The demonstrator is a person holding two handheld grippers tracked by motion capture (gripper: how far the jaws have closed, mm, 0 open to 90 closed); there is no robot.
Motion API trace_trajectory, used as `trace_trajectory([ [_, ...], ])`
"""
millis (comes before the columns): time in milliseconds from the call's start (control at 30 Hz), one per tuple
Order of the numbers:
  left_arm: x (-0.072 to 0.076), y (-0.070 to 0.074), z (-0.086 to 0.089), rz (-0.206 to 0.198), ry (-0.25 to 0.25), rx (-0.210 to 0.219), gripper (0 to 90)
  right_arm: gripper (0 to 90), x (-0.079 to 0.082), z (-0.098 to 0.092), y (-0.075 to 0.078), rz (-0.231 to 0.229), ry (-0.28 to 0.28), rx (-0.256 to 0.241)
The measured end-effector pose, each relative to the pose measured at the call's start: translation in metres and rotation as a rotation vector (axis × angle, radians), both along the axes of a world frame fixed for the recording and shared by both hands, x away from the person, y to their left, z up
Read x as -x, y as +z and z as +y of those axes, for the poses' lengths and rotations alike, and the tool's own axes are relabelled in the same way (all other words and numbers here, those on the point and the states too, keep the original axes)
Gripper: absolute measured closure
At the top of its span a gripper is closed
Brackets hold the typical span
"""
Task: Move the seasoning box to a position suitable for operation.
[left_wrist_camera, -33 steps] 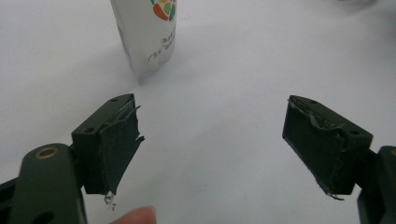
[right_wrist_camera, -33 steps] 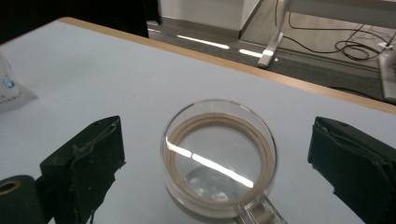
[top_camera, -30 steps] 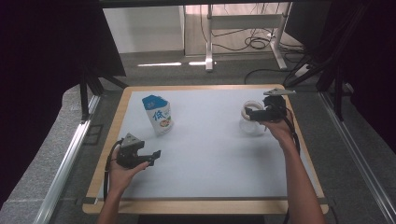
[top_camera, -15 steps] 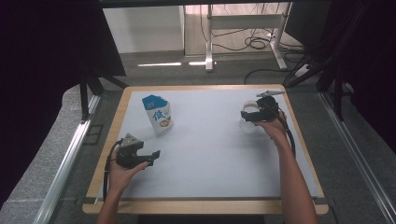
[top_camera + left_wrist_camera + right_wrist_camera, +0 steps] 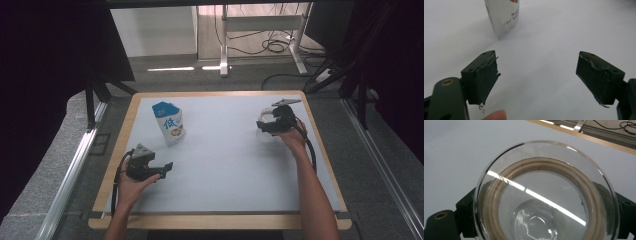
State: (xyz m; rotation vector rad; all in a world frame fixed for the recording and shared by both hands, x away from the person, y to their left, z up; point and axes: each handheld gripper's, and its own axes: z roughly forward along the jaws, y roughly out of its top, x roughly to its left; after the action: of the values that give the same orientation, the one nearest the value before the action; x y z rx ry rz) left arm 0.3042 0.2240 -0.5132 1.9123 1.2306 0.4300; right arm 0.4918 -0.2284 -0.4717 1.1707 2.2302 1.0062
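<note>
Glass jar [image 5: 546, 195] sits clamped between the right claw [image 5: 267, 125] jaws

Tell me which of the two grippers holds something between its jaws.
The right gripper does: its jaws stand on both sides of the clear glass jar. The left gripper has open jaws with nothing between them.

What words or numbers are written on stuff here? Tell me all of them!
"低": a large character on the front of the blue-topped white pouch, seen in the high view.
Small grey print low on the pouch in the left gripper view: too blurred to read.
Glass jar in the right hand-held gripper: no writing on it.
</note>
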Motion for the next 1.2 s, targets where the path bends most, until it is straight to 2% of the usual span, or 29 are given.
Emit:
trace_trajectory([
  [167,0.0,0.0,0.0,0.0,-0.003,-0.002,17.5,11.2,0.007,0.002,0.003,-0.013,0.016,0.003],
  [300,0.0,0.0,0.0,0.002,-0.004,-0.005,17.5,11.2,0.024,0.007,0.011,-0.026,0.056,-0.009],
  [333,0.0,-0.001,0.0,0.003,-0.005,-0.004,17.5,11.2,0.024,0.007,0.011,-0.026,0.056,-0.009],
  [433,0.0,-0.001,-0.001,0.007,-0.007,-0.004,17.5,11.2,0.04,0.013,0.015,-0.027,0.101,-0.005],
  [467,-0.001,-0.002,-0.002,0.007,-0.009,-0.004,17.5,11.2,0.04,0.013,0.015,-0.027,0.101,-0.005],
  [567,0.0,-0.002,-0.003,0.011,-0.011,-0.004,17.5,11.2,0.053,0.02,0.017,-0.033,0.137,0.01],
  [767,0.0,-0.002,-0.003,0.014,-0.011,-0.006,17.5,11.2,0.069,0.03,0.016,-0.025,0.184,0.004],
  [800,0.0,-0.002,-0.003,0.014,-0.011,-0.006,17.5,11.2,0.069,0.03,0.016,-0.025,0.184,0.004],
  [900,0.0,-0.003,-0.005,0.018,-0.017,-0.011,17.5,11.2,0.074,0.037,0.014,-0.009,0.232,-0.022],
  [1200,0.0,-0.003,-0.003,0.018,-0.011,-0.009,17.5,11.2,0.077,0.051,0.006,0.01,0.281,-0.011],
])
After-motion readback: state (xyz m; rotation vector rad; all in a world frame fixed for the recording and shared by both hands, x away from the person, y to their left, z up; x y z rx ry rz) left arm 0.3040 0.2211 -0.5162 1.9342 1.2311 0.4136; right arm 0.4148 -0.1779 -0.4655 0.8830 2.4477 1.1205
